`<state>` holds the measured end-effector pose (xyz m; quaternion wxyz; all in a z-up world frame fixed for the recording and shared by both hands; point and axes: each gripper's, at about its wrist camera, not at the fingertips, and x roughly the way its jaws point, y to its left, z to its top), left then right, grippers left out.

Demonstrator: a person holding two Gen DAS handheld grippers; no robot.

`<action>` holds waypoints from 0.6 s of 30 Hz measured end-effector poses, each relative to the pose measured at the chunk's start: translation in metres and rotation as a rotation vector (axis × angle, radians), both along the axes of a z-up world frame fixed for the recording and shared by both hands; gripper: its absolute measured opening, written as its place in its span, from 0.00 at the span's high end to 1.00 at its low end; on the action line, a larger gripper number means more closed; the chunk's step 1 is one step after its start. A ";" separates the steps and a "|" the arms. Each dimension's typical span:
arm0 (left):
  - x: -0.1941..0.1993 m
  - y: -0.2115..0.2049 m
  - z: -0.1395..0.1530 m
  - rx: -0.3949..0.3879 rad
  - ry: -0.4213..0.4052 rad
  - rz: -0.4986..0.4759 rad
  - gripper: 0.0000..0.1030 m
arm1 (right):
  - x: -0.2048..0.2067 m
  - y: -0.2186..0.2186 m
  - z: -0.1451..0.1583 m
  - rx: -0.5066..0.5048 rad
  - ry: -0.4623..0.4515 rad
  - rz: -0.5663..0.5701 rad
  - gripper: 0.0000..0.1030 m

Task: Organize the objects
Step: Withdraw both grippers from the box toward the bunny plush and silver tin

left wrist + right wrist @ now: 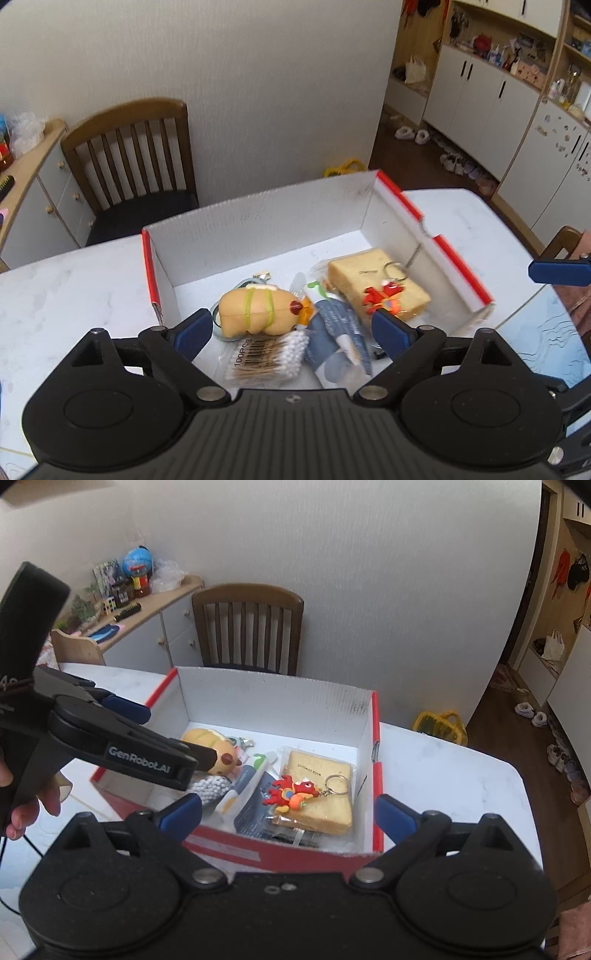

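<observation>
White marbled counter (pixel 74 288) carries a red-edged box (pixel 258 218). Nearest, the left hand-held gripper (pixel 293 334) hangs above the box's near end, jaws wide apart and empty; the right hand-held gripper (pixel 288 812) likewise, nothing between its pads. Inside lie cotton swabs (pixel 269 356), a tube (pixel 340 332), a plush toy (pixel 255 312), then a red keychain (pixel 291 792) on a bread-shaped sponge (pixel 317 782). Beyond stands a wooden chair (pixel 133 158).

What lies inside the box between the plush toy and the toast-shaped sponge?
Between the plush toy and the toast-shaped sponge lies a toothpaste tube, above a dark blue packet. The left wrist view shows it best.
</observation>
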<state>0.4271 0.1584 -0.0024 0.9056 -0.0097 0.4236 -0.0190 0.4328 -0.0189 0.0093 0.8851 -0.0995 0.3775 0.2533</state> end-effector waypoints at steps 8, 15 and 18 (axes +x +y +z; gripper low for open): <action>-0.040 -0.013 0.029 -0.024 -0.073 0.009 0.09 | -0.030 -0.025 0.016 0.031 -0.019 0.005 0.00; -0.076 -0.031 0.039 -0.013 -0.123 -0.007 0.09 | -0.060 -0.052 0.021 0.071 -0.026 0.006 0.00; -0.093 -0.038 0.042 -0.014 -0.136 -0.023 0.09 | -0.074 -0.060 0.021 0.074 -0.037 0.012 0.00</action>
